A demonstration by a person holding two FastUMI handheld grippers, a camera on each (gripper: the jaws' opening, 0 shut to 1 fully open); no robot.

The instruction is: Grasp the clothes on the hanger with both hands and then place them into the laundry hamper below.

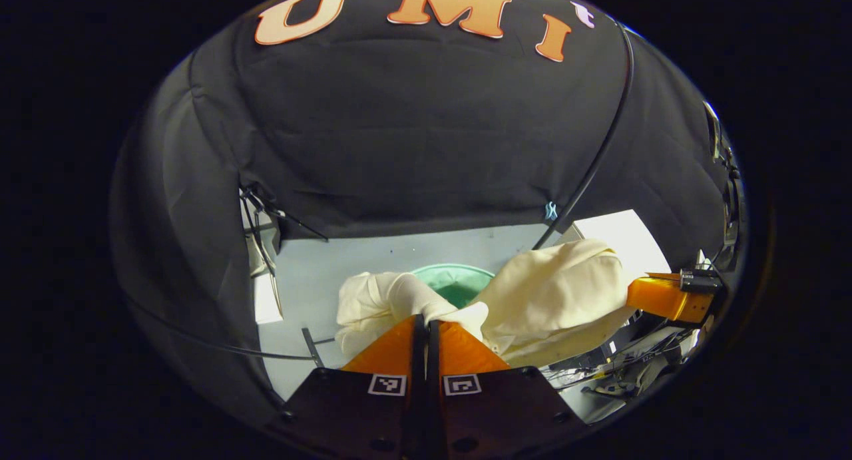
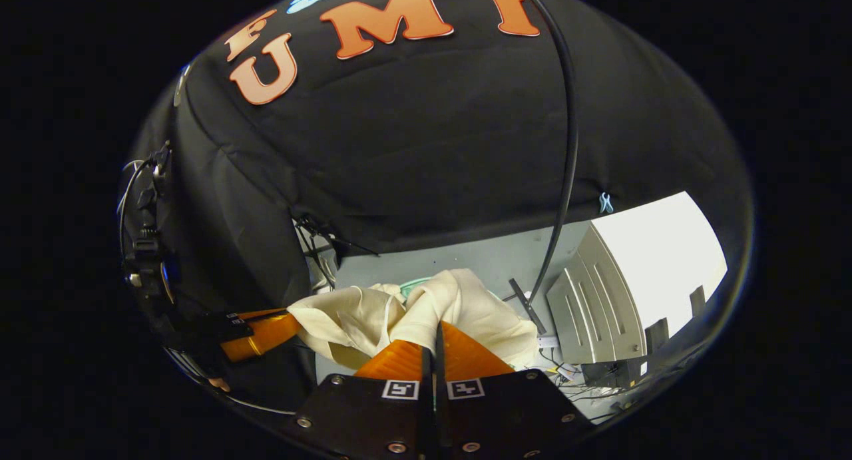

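The cream clothes (image 1: 546,300) are pinched tight by the left gripper (image 1: 426,321) and the right gripper (image 2: 436,327), stretched between them. The green hamper (image 1: 459,281) is seen just behind and below the cloth, so a downward move is needed.

Left tool (image 1: 426,321) and right tool (image 2: 436,327), both fingers pressed together, level, forward.

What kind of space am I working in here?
Probably a recording booth, not a home: black cloth wall, pale floor, loose cables. A green hamper sits below the cream garment.
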